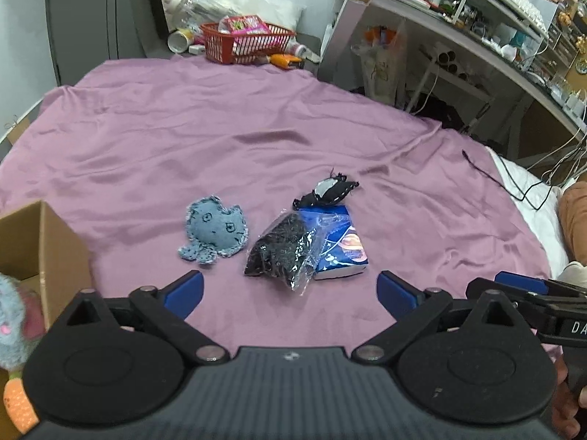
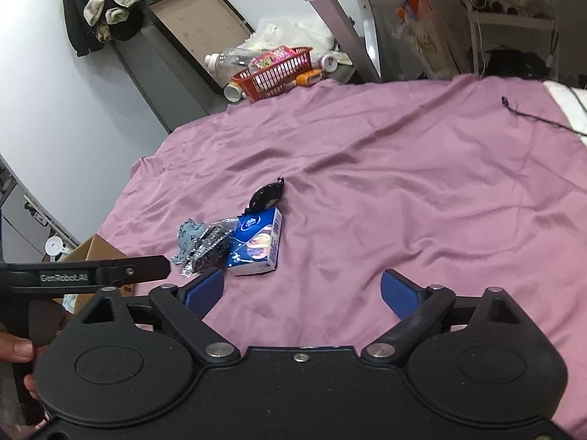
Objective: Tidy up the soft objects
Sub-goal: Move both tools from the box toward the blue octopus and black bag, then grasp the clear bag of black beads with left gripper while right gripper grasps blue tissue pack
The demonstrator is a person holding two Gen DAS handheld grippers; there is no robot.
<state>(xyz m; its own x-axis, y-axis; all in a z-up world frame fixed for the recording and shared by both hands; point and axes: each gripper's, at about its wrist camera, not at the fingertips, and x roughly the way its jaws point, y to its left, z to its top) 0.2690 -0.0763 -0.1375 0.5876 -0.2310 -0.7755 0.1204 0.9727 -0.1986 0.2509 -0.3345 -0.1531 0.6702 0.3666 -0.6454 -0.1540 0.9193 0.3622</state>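
Observation:
On the purple sheet [image 1: 227, 117] lie a blue denim octopus toy [image 1: 214, 235], a clear bag of black stuff [image 1: 282, 249], a blue tissue pack [image 1: 339, 244] and a small black-and-grey stuffed piece [image 1: 326, 191]. My left gripper [image 1: 290, 291] hovers open just in front of the bag, nothing between its fingers. In the right wrist view the tissue pack [image 2: 256, 244], bag [image 2: 209, 247], octopus [image 2: 189, 236] and black piece [image 2: 267, 194] sit ahead and left of my open right gripper [image 2: 302, 291]. A cardboard box [image 1: 36, 249] at the left holds a grey plush [image 1: 11, 324].
A red basket [image 1: 244, 38] with packets, bottles and a plastic bag sit at the far edge of the sheet. A cluttered desk [image 1: 477, 36] stands at the right. A black cable [image 1: 491, 176] trails across the sheet's right side. A person's hand [image 2: 16, 352] holds the left gripper.

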